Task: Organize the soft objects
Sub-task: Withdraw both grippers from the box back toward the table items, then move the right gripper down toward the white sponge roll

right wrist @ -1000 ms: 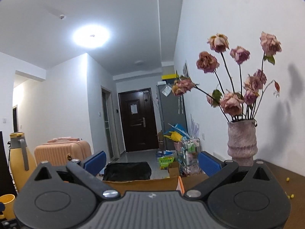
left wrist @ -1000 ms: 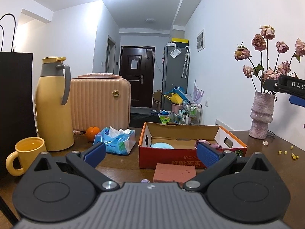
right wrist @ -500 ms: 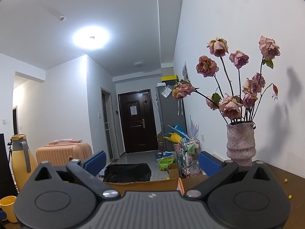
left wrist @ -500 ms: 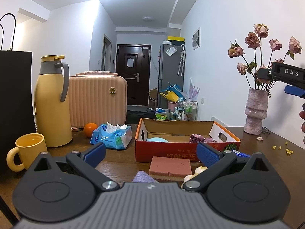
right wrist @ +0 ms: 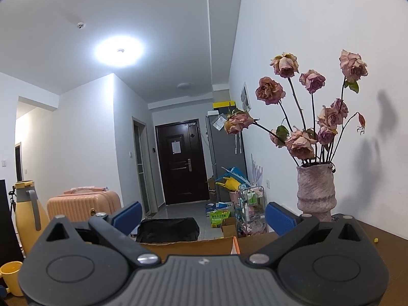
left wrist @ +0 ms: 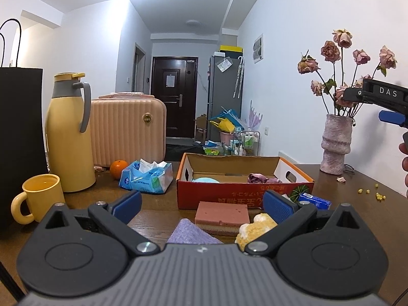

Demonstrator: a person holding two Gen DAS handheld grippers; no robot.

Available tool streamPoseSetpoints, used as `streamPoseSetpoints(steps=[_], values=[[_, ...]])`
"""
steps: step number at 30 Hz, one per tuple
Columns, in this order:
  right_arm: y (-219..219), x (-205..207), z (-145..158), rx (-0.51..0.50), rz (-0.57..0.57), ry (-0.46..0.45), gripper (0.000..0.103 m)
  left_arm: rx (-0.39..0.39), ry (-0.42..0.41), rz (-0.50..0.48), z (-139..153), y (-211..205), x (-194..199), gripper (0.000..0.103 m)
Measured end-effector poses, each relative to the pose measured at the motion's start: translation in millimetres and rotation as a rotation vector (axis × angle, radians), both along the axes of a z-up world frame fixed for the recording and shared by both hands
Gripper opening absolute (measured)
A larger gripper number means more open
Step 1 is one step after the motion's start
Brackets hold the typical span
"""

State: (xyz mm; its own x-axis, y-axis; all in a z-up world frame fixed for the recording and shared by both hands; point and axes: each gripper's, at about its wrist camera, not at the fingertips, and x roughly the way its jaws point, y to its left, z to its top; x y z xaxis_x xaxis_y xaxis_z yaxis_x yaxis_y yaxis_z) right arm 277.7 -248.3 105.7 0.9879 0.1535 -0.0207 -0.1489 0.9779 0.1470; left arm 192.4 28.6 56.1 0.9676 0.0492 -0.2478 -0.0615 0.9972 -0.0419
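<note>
Left gripper (left wrist: 201,207): held low over the brown table (left wrist: 339,191), its blue-padded jaws spread wide with nothing gripped.
Right gripper (right wrist: 202,218): held higher, aimed down the hallway; its jaws are likewise spread wide and empty (its black body and a fingertip of the person's hand are seen at the right edge of the left wrist view).
Soft objects: a pink sponge (left wrist: 221,214), a purple cloth (left wrist: 192,234) and a yellow fluffy piece (left wrist: 256,230) are seen lying together on the table, just in front of the left gripper's jaws.
Cardboard box (left wrist: 229,196): set open just behind the sponge; a light blue item (left wrist: 205,179) and a mauve fabric (left wrist: 257,178) are seen inside.
Surroundings: a tissue pack (left wrist: 145,178), an orange (left wrist: 118,167), a yellow jug (left wrist: 68,132) and a yellow mug (left wrist: 38,197) are placed left of the box; a vase of dried roses (right wrist: 315,193) is placed at the right.
</note>
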Motion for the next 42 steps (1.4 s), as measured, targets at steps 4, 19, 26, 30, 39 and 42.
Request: streamPoseSetpoints(steps=[4, 19, 26, 30, 39, 42], values=[[-2, -14, 5, -0.017, 0.017, 0.021, 0.103, -0.008, -0.008, -0.009, 4, -2, -14, 0.103], [-14, -103, 2, -0.089, 0.048, 0.119, 0.103, -0.019, -0.014, -0.043, 12, -15, -75, 0.103], [-13, -143, -5, -0.129, 0.058, 0.144, 0.103, -0.029, -0.010, -0.058, 12, -16, -101, 0.103], [-11, -164, -13, -0.160, 0.034, 0.165, 0.103, -0.037, -0.004, -0.067, 11, -16, -114, 0.103], [-13, -215, -42, -0.184, 0.085, 0.241, 0.103, -0.047, 0.046, -0.067, -7, -14, -144, 0.103], [-9, -230, -58, -0.217, 0.093, 0.274, 0.103, -0.059, 0.082, -0.064, -20, -13, -156, 0.103]])
